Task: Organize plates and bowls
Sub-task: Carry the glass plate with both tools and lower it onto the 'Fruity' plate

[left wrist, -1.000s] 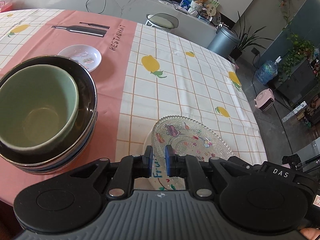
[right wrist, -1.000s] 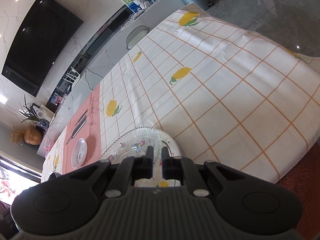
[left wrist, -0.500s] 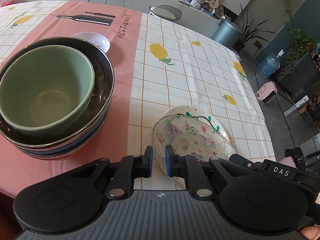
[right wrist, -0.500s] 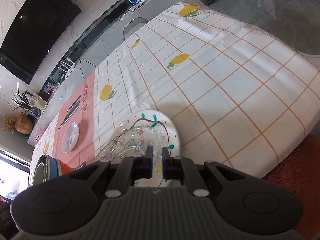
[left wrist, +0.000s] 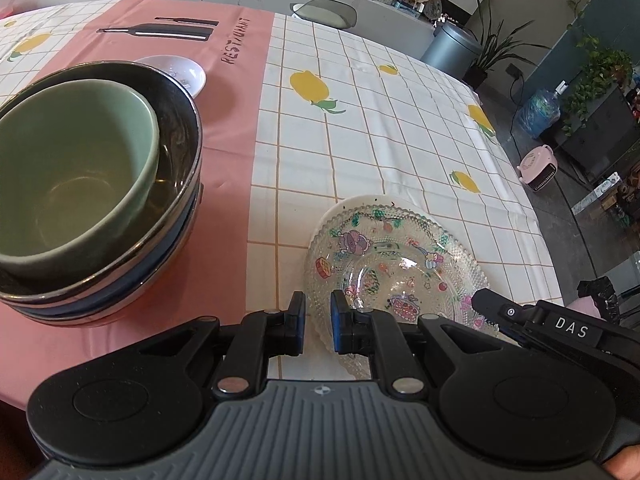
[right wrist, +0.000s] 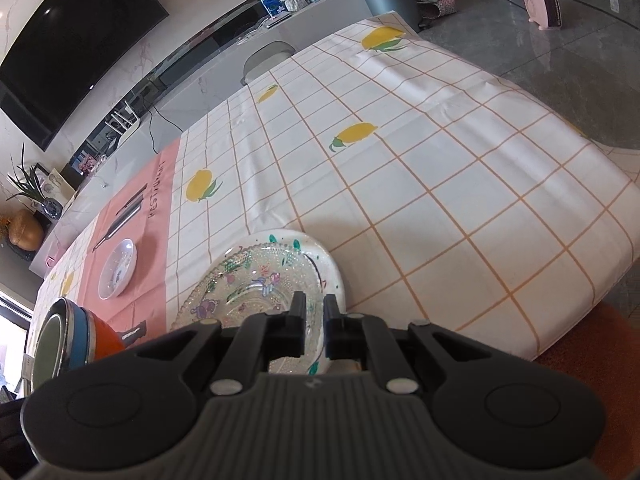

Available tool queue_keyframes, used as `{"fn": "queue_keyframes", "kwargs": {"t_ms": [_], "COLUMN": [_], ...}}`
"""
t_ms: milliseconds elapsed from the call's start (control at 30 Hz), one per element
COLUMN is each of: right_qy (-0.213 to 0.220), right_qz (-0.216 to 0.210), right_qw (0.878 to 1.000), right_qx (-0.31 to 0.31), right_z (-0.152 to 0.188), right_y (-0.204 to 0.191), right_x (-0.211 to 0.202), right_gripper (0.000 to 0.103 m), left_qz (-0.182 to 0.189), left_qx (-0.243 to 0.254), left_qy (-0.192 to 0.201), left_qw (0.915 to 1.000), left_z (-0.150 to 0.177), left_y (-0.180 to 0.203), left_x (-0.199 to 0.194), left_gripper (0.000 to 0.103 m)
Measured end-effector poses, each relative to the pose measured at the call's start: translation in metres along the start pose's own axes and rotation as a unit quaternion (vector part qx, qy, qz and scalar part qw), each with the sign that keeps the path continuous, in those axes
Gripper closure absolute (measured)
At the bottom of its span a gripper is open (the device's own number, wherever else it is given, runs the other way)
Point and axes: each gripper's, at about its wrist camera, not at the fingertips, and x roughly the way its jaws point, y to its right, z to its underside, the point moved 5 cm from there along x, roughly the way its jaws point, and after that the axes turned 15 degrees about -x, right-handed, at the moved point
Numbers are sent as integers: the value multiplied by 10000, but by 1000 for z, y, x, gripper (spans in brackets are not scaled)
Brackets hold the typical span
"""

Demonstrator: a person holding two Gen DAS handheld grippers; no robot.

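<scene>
Left gripper (left wrist: 317, 322): the jaws stand narrowly apart, a slim gap between the blue pads (left wrist: 338, 324). The near rim of the glass plate (left wrist: 394, 268) lies at that gap; whether the pads pinch the rim or merely flank it cannot be told from the left wrist view.

Right gripper (right wrist: 314, 326): the jaws are likewise narrow, with a small gap. The edge of the glass plate (right wrist: 248, 284) and of the white plate (right wrist: 324, 256) beneath it sits at the fingertips. Contact cannot be confirmed. In the left wrist view this right gripper (left wrist: 486, 306) shows at the glass plate's right rim, its tip touching or just beside the beaded edge.

Glass plate: clear, beaded rim, cartoon prints, resting on the white plate near the front edge of the worktop (left wrist: 400, 152), on the checked part of the cloth (right wrist: 440, 184).

Bowl stack (left wrist: 100, 200): a green bowl (left wrist: 76, 168) sits inside a dark bowl (left wrist: 176, 120), which nests in further bowls with blue and orange sides. The stack stands on the pink panel of the cloth, left of the plates and apart from them.

Saucer (left wrist: 180, 74): small, white, on the pink panel behind the stack, partly hidden by it.
</scene>
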Motion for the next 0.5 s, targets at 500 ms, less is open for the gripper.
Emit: {"fn": "queue_keyframes", "kwargs": {"t_ms": [500], "right_qy": [13], "right_qz": [378], "right_qw": [9984], "right_qx": [-416], "right_z": [2], "right_y": [-2], "right_x": [7], "right_gripper": [95], "left_qz": [-24], "left_qx": [286], "left_qy": [59], "left_qw": [9996], "left_z": [2], "left_y": [7], "left_x": [3], "left_gripper": [89]}}
